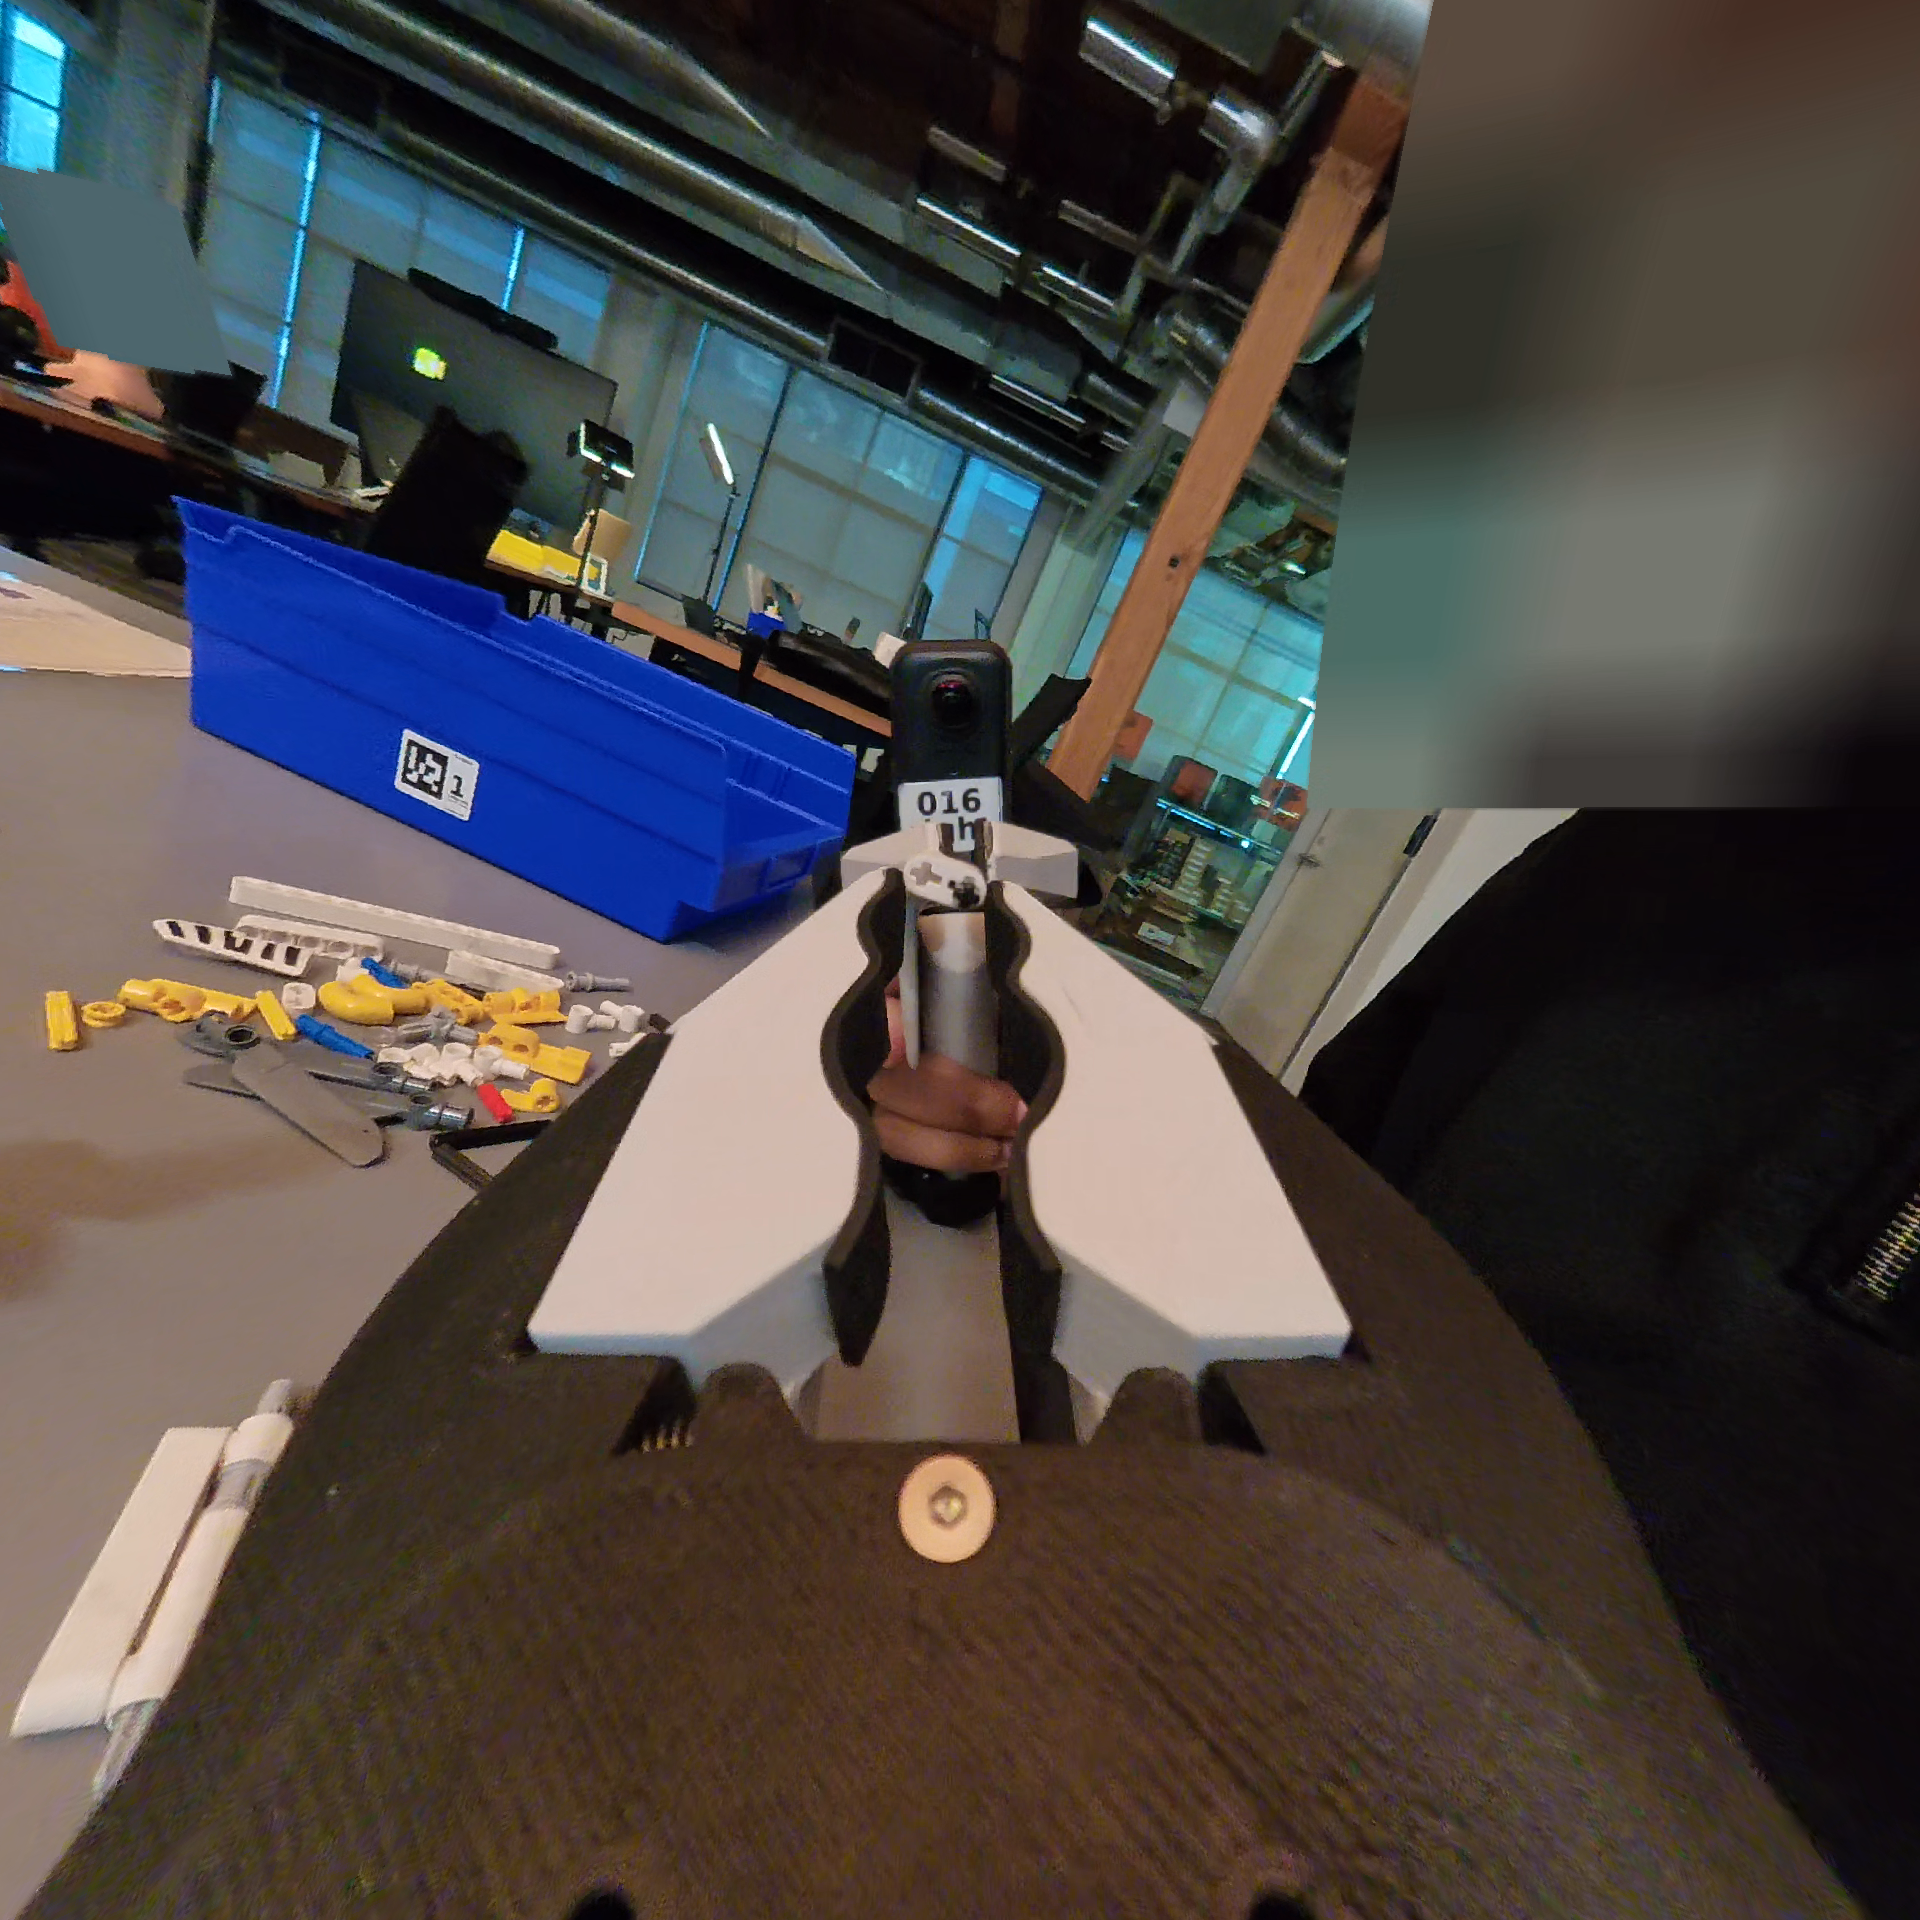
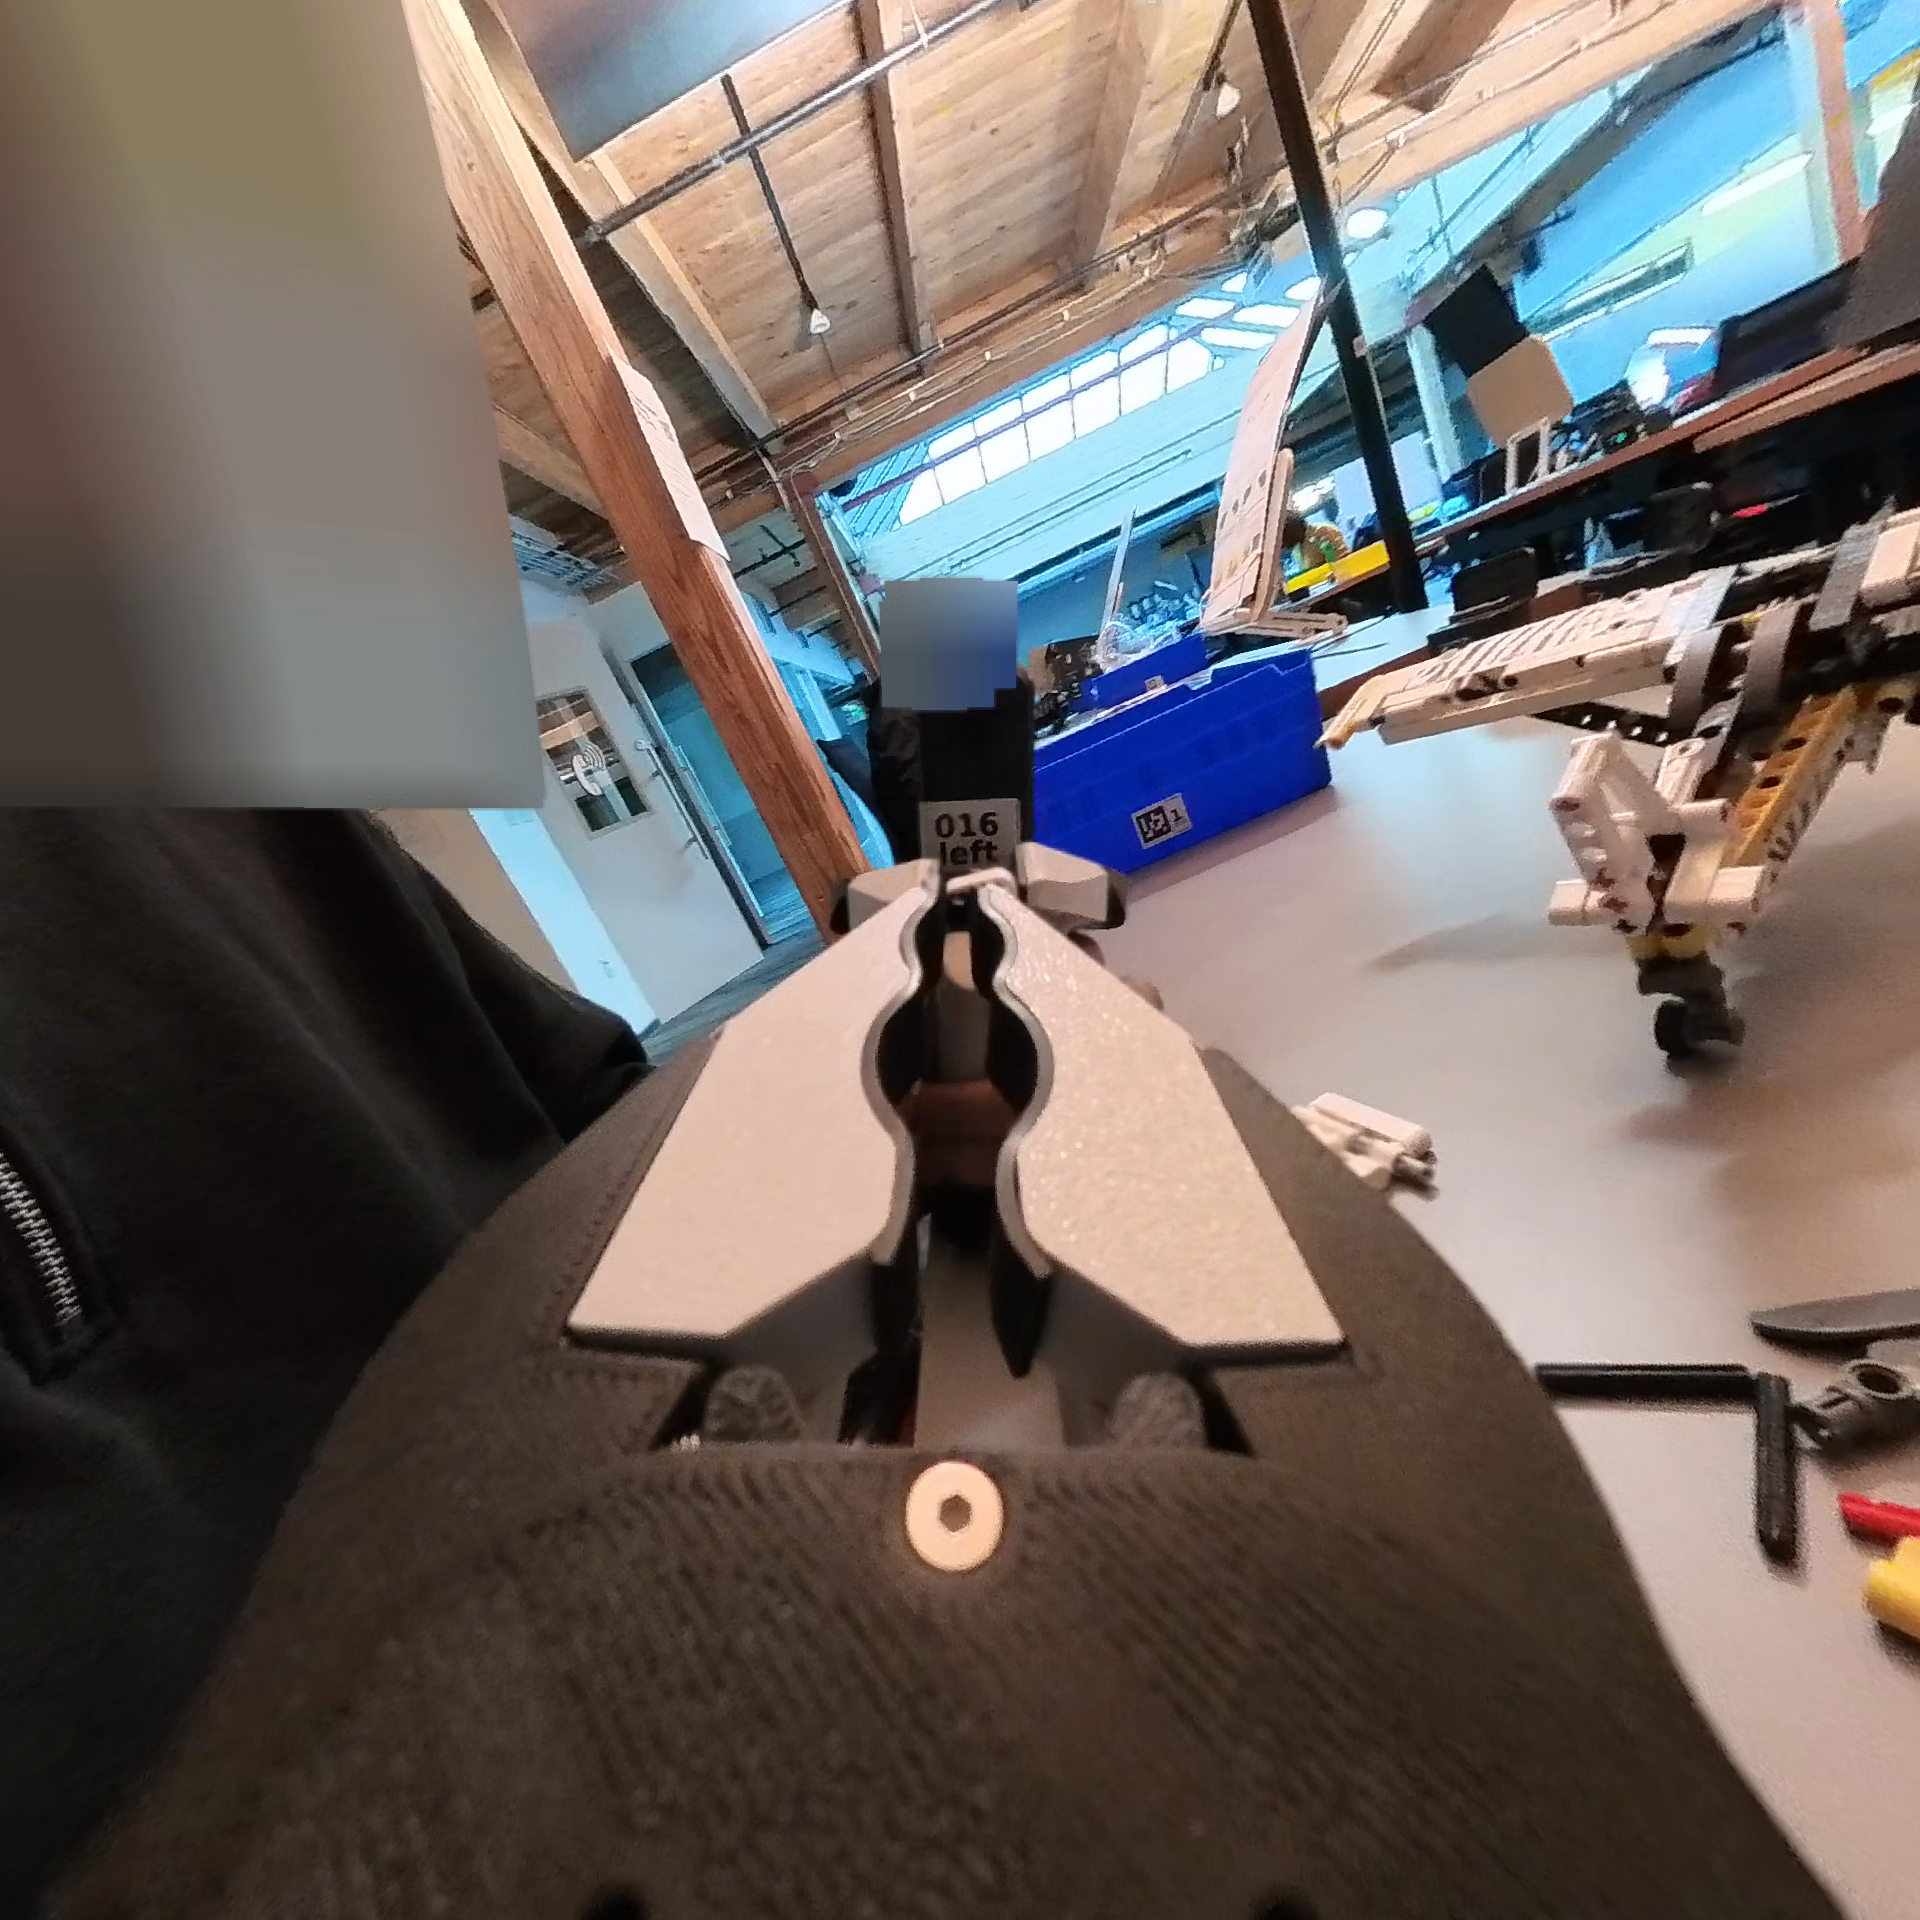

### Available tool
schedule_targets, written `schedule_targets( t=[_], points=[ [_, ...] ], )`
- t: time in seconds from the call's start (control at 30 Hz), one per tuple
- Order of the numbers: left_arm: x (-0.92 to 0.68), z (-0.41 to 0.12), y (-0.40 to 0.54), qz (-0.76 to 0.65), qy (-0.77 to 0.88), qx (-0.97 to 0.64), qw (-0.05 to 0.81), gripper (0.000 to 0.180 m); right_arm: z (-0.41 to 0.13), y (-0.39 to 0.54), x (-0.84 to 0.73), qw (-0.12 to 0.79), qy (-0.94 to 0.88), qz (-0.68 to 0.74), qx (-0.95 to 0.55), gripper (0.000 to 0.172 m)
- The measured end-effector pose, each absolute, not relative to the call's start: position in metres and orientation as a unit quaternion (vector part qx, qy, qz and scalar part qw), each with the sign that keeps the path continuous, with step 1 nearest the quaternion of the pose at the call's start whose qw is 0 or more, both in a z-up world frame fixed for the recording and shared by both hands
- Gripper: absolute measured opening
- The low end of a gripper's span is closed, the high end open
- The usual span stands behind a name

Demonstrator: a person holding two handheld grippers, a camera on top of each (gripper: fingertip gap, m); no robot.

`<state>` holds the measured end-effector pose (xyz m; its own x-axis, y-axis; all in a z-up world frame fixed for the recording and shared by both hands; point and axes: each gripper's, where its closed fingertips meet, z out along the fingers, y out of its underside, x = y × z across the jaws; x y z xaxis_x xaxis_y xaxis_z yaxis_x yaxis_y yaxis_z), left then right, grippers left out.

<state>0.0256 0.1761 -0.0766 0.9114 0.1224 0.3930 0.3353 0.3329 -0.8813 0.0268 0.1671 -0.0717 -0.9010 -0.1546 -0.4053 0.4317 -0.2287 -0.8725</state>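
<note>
Nearest my lens on the left feed is the left gripper (image 1: 945, 883). Its fingers stand a little apart, and a small white piece (image 1: 940, 878) with a cross-shaped hole sits between the tips. I cannot tell whether the pads press on it. The right gripper (image 2: 961, 894) faces it head-on, tip to tip. On its own feed the 2 fingers look drawn together at the very end, with the same white piece lying across them, so that side seems to have the grip. A hand (image 1: 945, 1122) shows through the gap between the fingers, wrapped around the far handle.

Going left to right on the left feed:
- A white pen (image 1: 229, 1475) lies on a white strip by the gripper's body.
- Farther out is a scatter of loose parts (image 1: 343, 1029) in yellow, white, grey and blue, plus 1 red.
- Behind them stands a long blue bin (image 1: 499, 707).

All of it rests on a plain grey table (image 1: 156, 1195).

On the right feed a dark zipped jacket (image 2: 208, 1039) fills the left side. A half-built white and yellow model (image 2: 1683, 748) stands on wheels to the right, well apart from both grippers.

The room is an open workshop with a wooden post (image 2: 644, 540), ceiling pipes (image 1: 727, 156) and large windows.
</note>
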Motion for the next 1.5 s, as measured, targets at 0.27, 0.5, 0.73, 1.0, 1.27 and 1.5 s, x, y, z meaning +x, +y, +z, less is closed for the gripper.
schedule_targets(
  t=[0.27,0.5,0.73,1.0,1.27,1.5],
  points=[
    [0.028,-0.076,0.174,-0.063,-0.187,-0.579,0.791,0.011,-0.074,0.166,0.029,0.21,0.598,-0.765,0.114,0.001],
    [0.025,-0.076,0.173,-0.071,-0.195,-0.579,0.788,0.011,-0.074,0.165,0.026,0.157,0.609,-0.769,0.115,0.001],
    [0.027,-0.074,0.176,-0.094,-0.194,-0.567,0.795,0.011,-0.069,0.169,0.027,0.141,0.597,-0.782,0.108,0.0],
    [0.031,-0.071,0.177,-0.109,-0.185,-0.562,0.799,0.011,-0.064,0.172,0.029,0.151,0.58,-0.794,0.107,0.0],
    [0.032,-0.072,0.179,-0.115,-0.185,-0.561,0.798,0.012,-0.06,0.177,0.027,0.15,0.558,-0.808,0.116,0.0],
    [0.031,-0.074,0.179,-0.119,-0.188,-0.562,0.797,0.011,-0.058,0.176,0.024,0.15,0.541,-0.819,0.119,0.003]
  ],
)
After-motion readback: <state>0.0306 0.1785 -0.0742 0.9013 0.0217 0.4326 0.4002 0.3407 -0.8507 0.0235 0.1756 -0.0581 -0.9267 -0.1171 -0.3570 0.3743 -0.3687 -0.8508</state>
